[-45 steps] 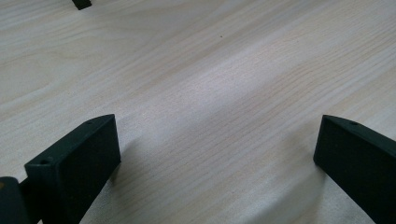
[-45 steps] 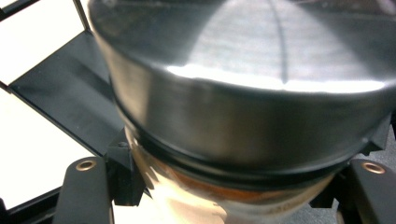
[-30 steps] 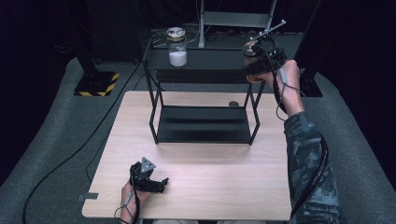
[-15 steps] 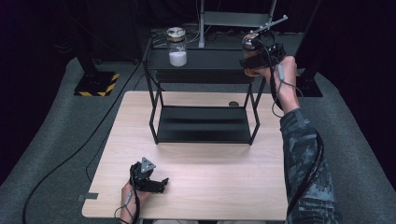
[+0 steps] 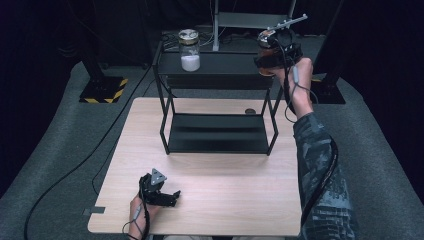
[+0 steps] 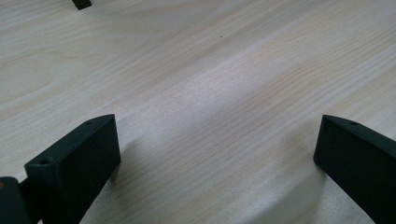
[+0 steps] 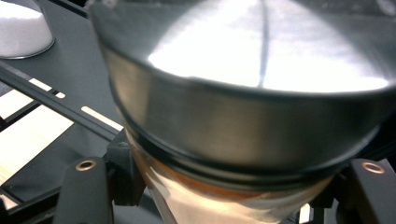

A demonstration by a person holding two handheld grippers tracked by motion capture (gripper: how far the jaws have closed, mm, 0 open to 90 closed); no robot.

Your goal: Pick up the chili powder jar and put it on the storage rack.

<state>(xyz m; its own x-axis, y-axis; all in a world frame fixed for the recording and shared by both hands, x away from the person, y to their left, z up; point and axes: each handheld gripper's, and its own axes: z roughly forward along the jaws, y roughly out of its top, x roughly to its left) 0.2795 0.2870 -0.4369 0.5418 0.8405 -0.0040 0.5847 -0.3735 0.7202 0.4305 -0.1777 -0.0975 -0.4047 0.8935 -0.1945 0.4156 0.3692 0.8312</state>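
A glass jar with a metal lid and brown contents (image 5: 267, 50) is at the right end of the black rack's top shelf (image 5: 220, 65), with my right gripper (image 5: 274, 54) shut on it. In the right gripper view the jar (image 7: 243, 93) sits between the jaws of the right gripper (image 7: 229, 186), gripped just under its lid. I cannot tell whether its base touches the shelf. A second jar with white powder (image 5: 189, 50) stands on the shelf's left part. My left gripper (image 5: 170, 196) rests open on the table's front left, and in the left gripper view the left gripper (image 6: 217, 126) has bare wood between its jaws.
The rack's lower shelf (image 5: 217, 132) sits on the wooden table (image 5: 240, 195). A small dark disc (image 5: 250, 111) lies on the table behind the rack's right side. Cables trail over the grey floor at the left.
The right hand has tipped slightly with the jar, staying at the shelf's right end. The left gripper has not moved.
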